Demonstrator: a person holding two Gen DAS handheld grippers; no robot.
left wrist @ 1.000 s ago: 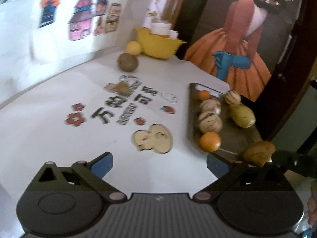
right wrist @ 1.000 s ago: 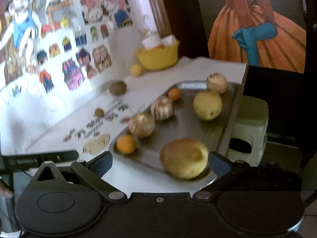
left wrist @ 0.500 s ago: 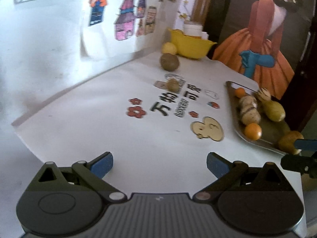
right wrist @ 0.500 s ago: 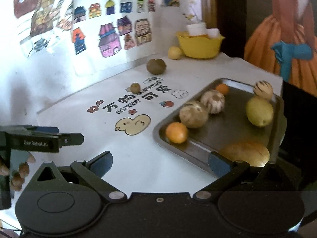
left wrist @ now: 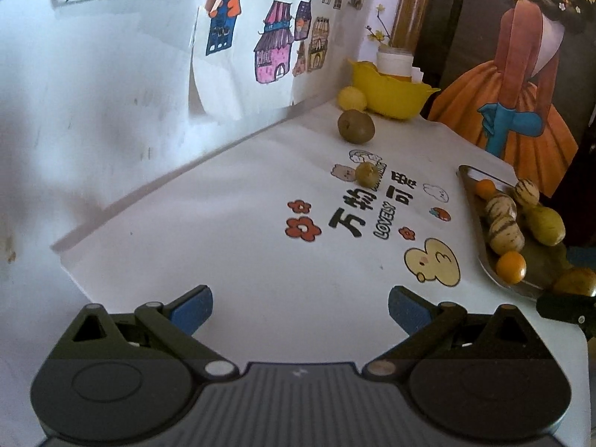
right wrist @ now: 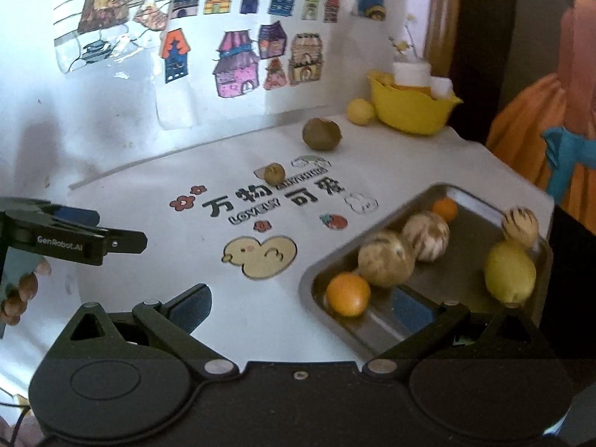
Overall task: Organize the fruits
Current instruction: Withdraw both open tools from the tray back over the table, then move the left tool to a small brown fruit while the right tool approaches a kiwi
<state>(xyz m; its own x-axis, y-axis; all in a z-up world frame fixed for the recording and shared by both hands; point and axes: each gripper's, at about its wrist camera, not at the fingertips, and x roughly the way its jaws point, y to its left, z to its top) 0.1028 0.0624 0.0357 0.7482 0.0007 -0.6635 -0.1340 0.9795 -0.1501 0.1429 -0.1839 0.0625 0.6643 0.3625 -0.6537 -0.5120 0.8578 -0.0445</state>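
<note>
A white table (left wrist: 223, 246) with cartoon stickers sits against a wall of house drawings. Both my grippers, left (left wrist: 300, 307) and right (right wrist: 300, 307), hang wide open with nothing in them. Most fruit lies in the metal tray (right wrist: 376, 326); a small green fruit (right wrist: 274, 173) and a brown kiwi (right wrist: 321, 134) sit beyond it toward the yellow bowl (right wrist: 409, 111). I'd worry these round fruits roll off if nudged. The yellow pear (right wrist: 509, 274) stands roughly upright.
</note>
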